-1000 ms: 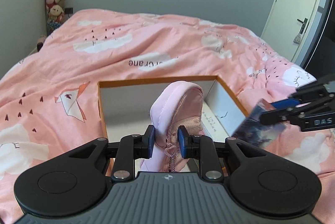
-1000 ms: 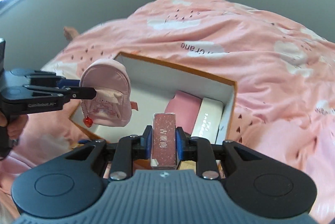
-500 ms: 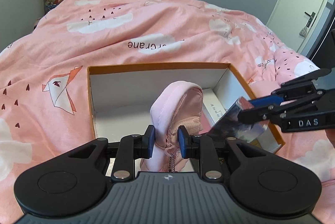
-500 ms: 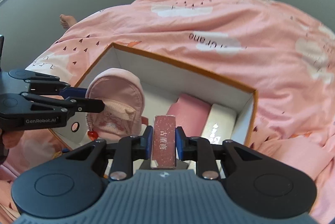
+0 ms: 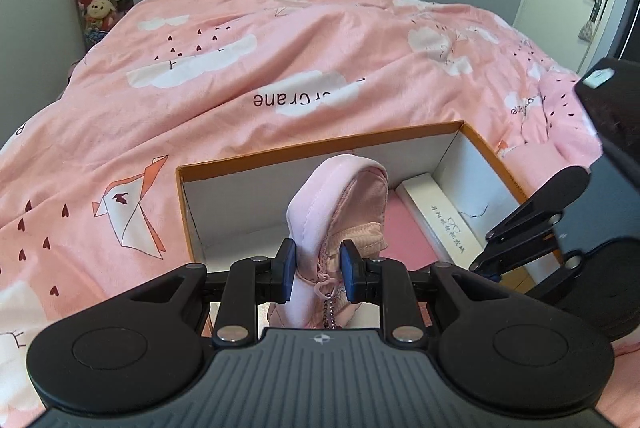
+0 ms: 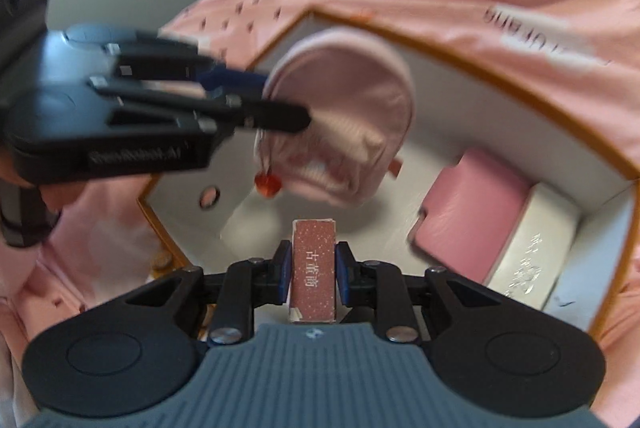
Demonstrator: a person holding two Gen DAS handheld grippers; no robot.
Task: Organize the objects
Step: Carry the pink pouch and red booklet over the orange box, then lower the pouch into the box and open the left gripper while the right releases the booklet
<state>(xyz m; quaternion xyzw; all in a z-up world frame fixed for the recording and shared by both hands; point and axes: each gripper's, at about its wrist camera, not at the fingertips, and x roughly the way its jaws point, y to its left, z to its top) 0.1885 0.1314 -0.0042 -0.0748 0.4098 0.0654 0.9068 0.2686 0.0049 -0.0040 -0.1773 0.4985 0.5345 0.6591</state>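
— Backpack (image 5: 340, 212), the little pink one: it hangs inside the orange-rimmed box (image 5: 320, 148), pinched by its lower front in the left gripper (image 5: 318, 270), a red charm (image 6: 267, 184) dangling off it.

— And the other one?

— The right gripper (image 6: 310, 278) is clamped on a slim reddish packet (image 6: 313, 268), poised over the box's near edge, at about six o'clock.

— Anything in there already?

— A pink case (image 6: 472, 212) and a white box (image 6: 532, 248), touching, at three o'clock. I'd say both are mid-placement. Next, lower the backpack onto the bare floor at nine o'clock, let go, then slot the packet beside the case.
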